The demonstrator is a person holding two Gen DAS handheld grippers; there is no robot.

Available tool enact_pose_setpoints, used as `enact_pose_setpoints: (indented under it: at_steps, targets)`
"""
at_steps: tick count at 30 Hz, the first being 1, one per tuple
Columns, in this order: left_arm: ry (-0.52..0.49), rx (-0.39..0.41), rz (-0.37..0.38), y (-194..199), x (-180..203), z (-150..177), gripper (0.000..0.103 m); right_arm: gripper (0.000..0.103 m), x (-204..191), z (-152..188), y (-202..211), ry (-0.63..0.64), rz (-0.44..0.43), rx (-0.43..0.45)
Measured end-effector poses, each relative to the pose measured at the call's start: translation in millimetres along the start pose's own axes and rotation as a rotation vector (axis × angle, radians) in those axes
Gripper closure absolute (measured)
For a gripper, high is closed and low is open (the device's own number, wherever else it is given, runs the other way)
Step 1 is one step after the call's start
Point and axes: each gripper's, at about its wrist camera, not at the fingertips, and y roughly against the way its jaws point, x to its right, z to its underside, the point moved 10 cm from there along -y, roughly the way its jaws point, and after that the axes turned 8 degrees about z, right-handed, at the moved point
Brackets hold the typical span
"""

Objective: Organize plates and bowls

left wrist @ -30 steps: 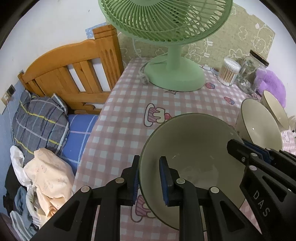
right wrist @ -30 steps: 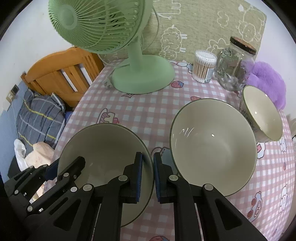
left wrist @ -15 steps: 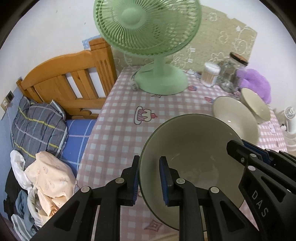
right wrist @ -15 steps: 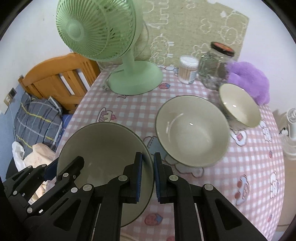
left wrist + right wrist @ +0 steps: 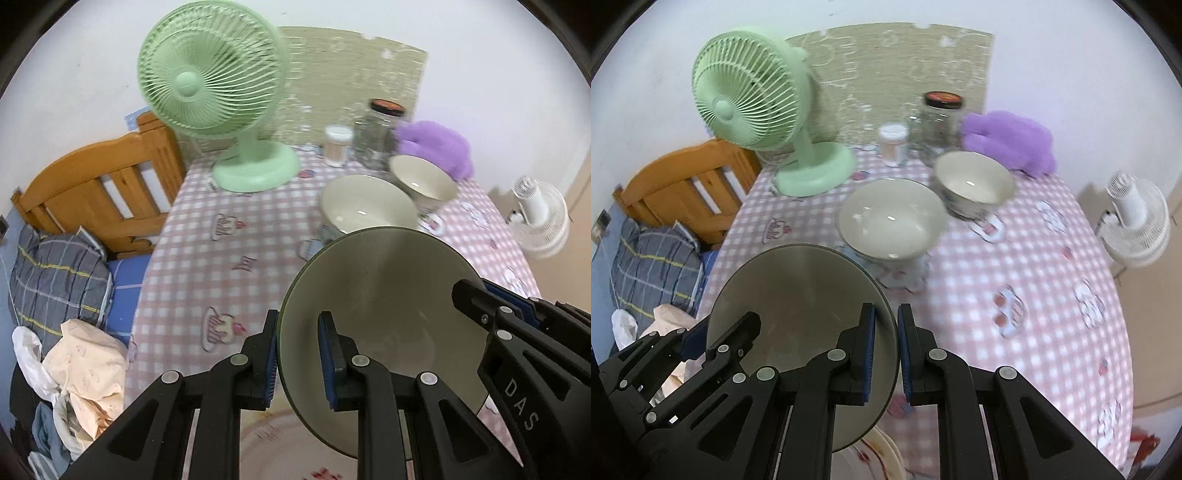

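Both grippers hold one large cream bowl (image 5: 380, 295) with a dark rim, lifted above the table's near edge. My left gripper (image 5: 297, 354) is shut on its left rim; my right gripper (image 5: 885, 350) is shut on its right rim, and the bowl also shows in the right wrist view (image 5: 798, 295). A second wide cream bowl (image 5: 890, 221) sits on the pink checked tablecloth (image 5: 1015, 258), also in the left wrist view (image 5: 365, 203). A smaller, deeper bowl (image 5: 975, 182) stands behind it.
A green desk fan (image 5: 214, 74) stands at the table's back left. A cotton-swab tub (image 5: 894, 142), a glass jar (image 5: 940, 122) and a purple plush (image 5: 1012, 140) line the back. A wooden bed frame (image 5: 96, 184) is to the left, a white fan (image 5: 1134, 218) to the right.
Both grippers have pulled back and up from the table with the large bowl held between them. The fan and the two bowls on the table now look farther away.
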Motion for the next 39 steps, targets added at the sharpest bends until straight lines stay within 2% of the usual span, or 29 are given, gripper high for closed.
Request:
enact_pose_setpoints:
  at_steps: [8,19,33,34,39]
  targets:
    - [-0.042,-0.023,0.029,9.8,58.5,26.3,0.085,0.088,54.5,33.8,20.7,-0.037,0.032,-0.014]
    - [0.005,-0.094,0.012,-1.0,122.3,71.9,0.085,0.088,117.8,80.2,15.5,-0.003,0.014,-0.082]
    - [0.100,-0.182,-0.043,-30.0,154.4,125.7,0.085,0.088,147.8,131.4,-17.9,0.087,-0.035,-0.185]
    - [0.090,-0.158,-0.060,-27.9,156.1,124.2,0.085,0.088,148.7,133.7,-19.5,0.096,-0.039,-0.186]
    - [0.095,-0.162,-0.084,-26.7,158.0,124.7,0.085,0.088,150.7,134.8,-20.2,0.118,-0.057,-0.190]
